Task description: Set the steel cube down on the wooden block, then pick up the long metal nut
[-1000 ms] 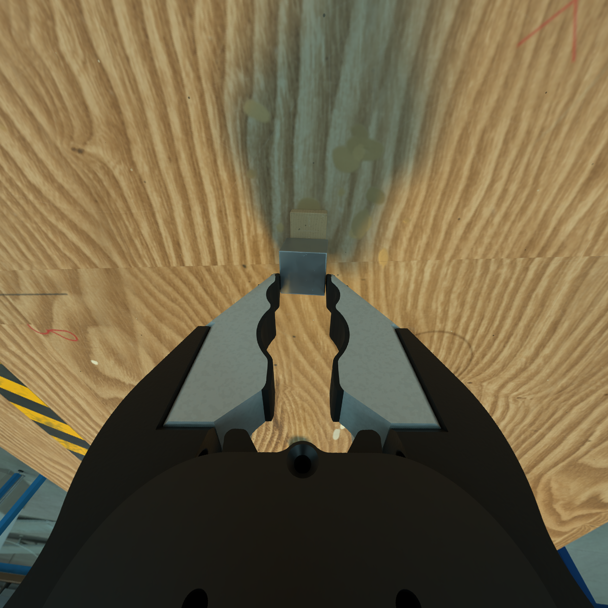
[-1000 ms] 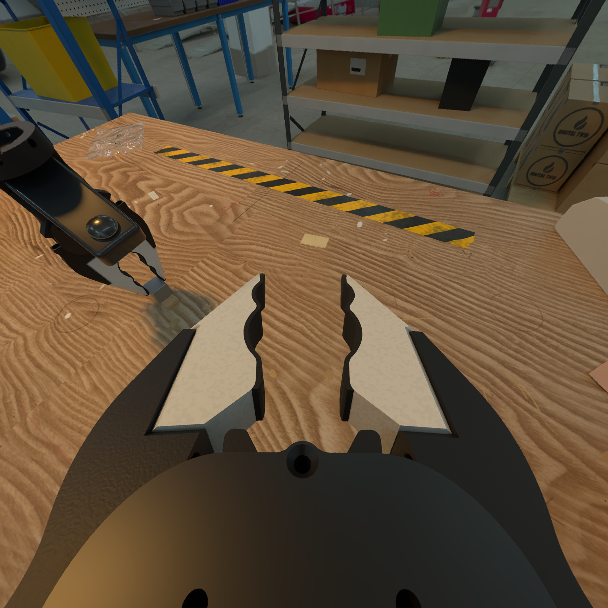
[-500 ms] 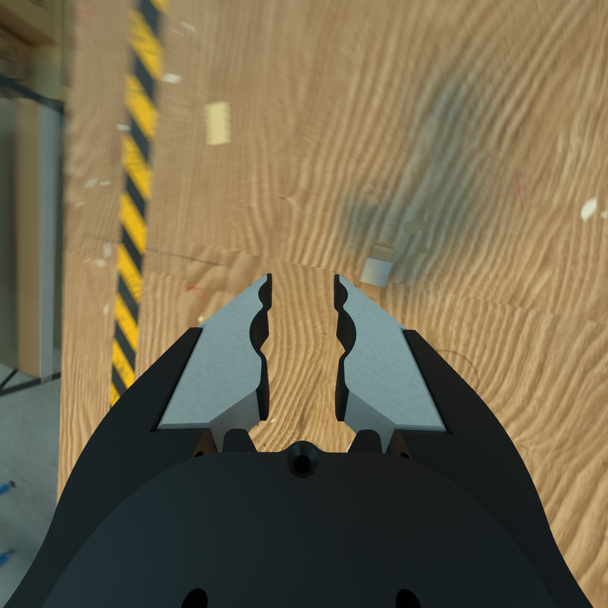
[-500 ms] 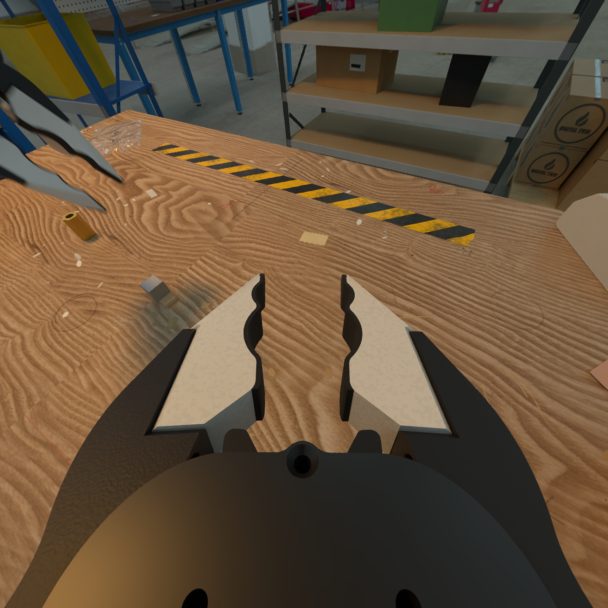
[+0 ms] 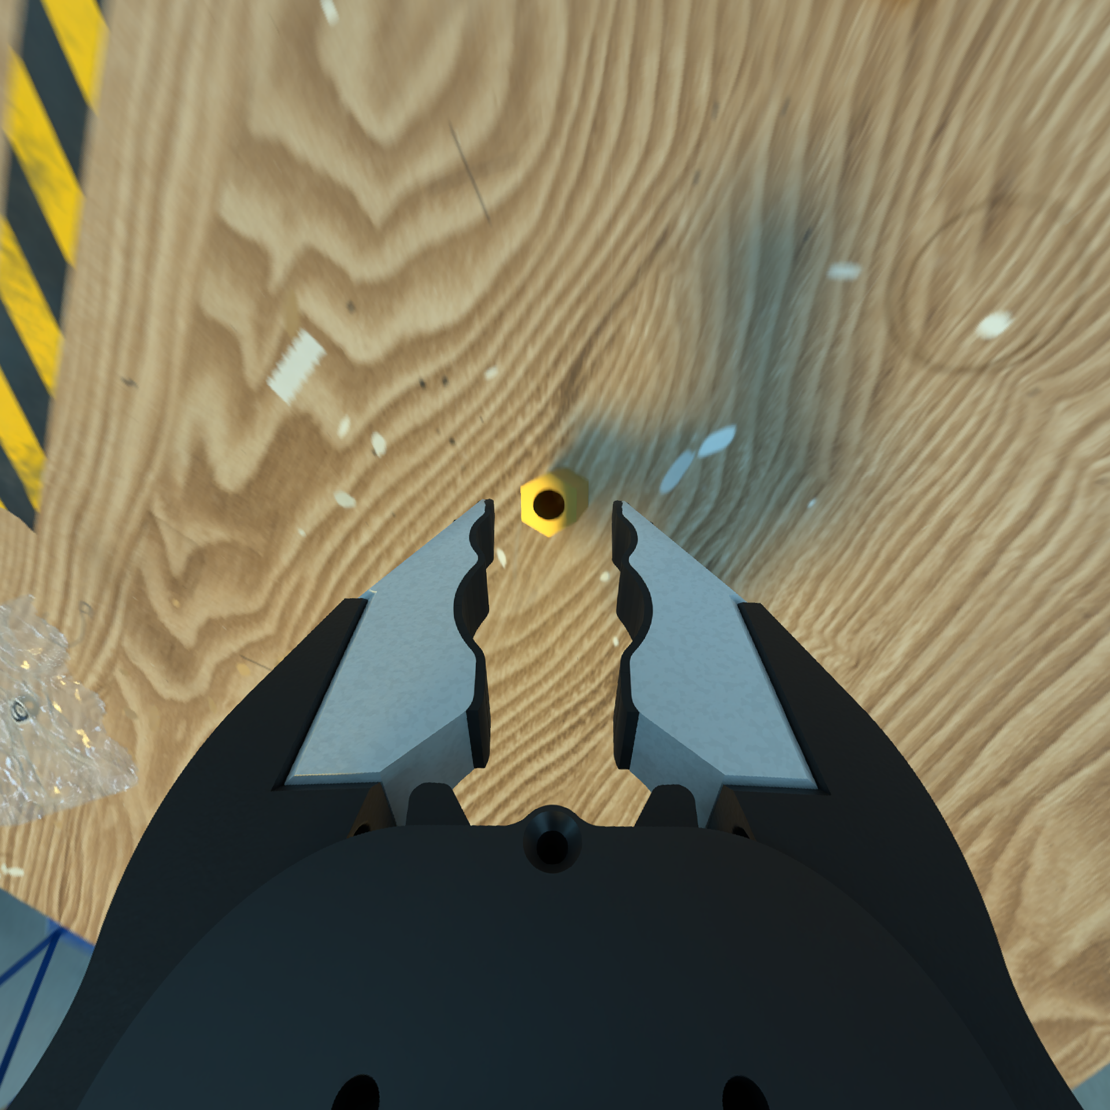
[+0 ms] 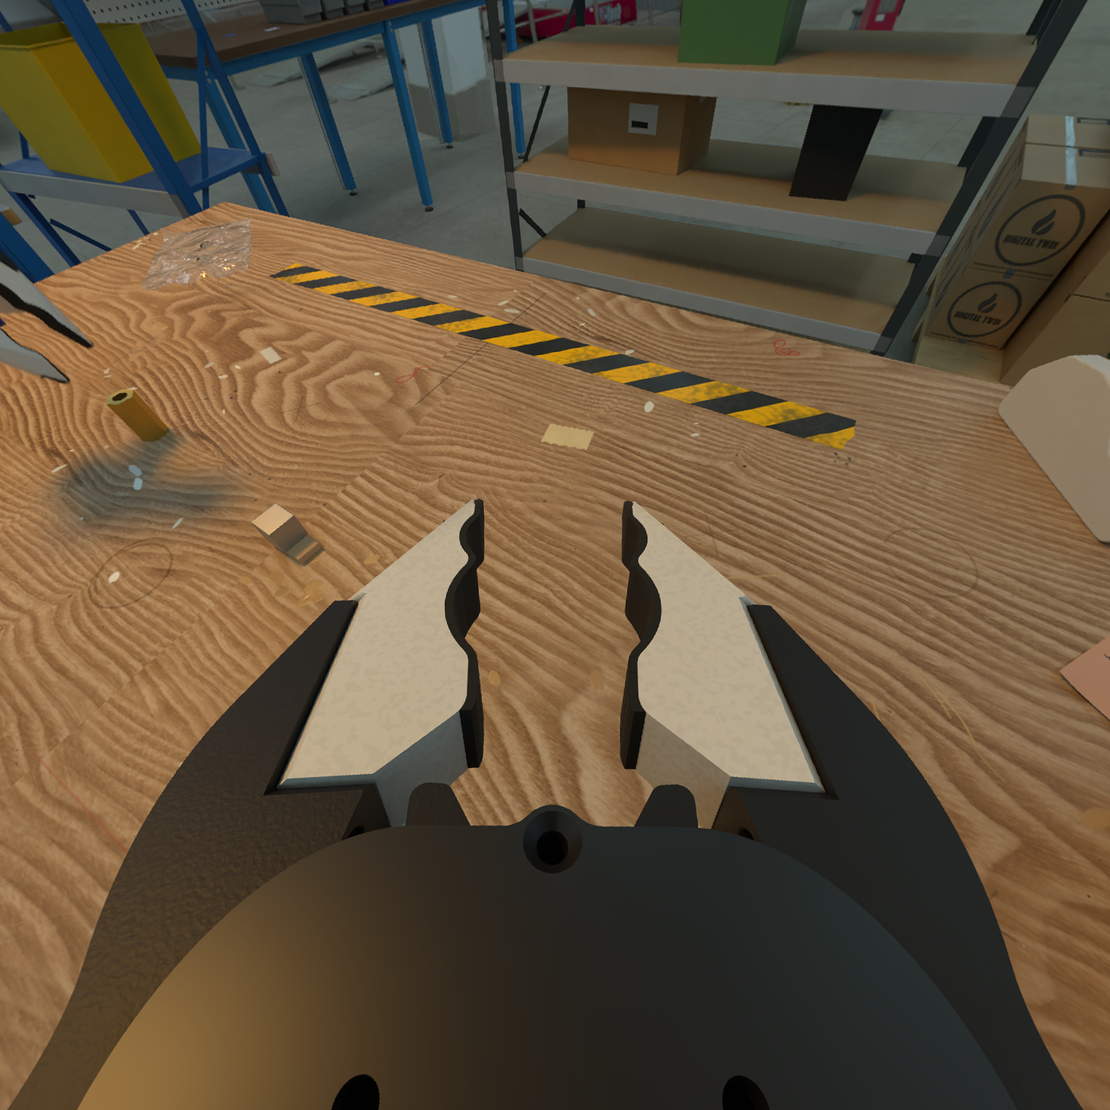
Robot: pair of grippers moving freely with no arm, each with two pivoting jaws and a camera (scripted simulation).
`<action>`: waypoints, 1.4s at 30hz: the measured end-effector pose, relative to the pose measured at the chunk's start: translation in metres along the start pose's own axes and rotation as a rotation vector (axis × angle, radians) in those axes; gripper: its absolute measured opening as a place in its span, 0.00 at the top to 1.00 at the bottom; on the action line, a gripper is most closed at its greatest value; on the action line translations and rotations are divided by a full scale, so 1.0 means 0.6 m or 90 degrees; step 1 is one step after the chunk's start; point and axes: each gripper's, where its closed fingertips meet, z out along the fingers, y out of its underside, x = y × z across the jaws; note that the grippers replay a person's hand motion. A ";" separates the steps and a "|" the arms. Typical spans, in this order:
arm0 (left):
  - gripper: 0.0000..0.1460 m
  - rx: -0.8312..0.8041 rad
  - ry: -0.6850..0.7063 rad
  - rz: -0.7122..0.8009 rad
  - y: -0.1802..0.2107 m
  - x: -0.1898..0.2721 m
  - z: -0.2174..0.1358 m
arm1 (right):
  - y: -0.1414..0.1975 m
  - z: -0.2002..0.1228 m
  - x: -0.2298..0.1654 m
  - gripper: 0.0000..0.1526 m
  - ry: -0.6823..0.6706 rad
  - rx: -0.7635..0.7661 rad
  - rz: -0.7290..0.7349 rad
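My left gripper [image 5: 551,504] hangs above the long metal nut [image 5: 549,503], jaws parted and empty, so that its bore faces me and both fingers can drop beside its flats. The nut stands upright on the workbench [image 5: 841,600], clear of neighbours. The steel cube [image 6: 277,524] rests on the low wooden block [image 6: 303,548], well apart from it. My right gripper [image 6: 551,504] waits spread and empty over bare wood, away from the striped tape [image 6: 564,348] along the far edge.
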 end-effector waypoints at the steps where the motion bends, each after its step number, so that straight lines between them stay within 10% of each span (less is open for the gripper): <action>1: 0.72 -0.030 0.001 0.001 0.015 0.001 0.016 | 0.001 -0.001 0.001 0.70 0.002 -0.001 0.001; 24: 0.82 -0.104 -0.039 -0.013 0.047 -0.031 0.064 | 0.021 0.005 0.012 0.70 0.004 -0.025 0.012; 33: 0.82 0.191 -0.027 0.126 -0.225 0.058 -0.115 | 0.022 0.020 0.008 0.70 0.006 -0.038 0.003; 42: 0.82 0.076 0.117 0.270 -0.362 0.226 0.077 | -0.011 0.014 -0.035 0.70 -0.001 0.002 -0.054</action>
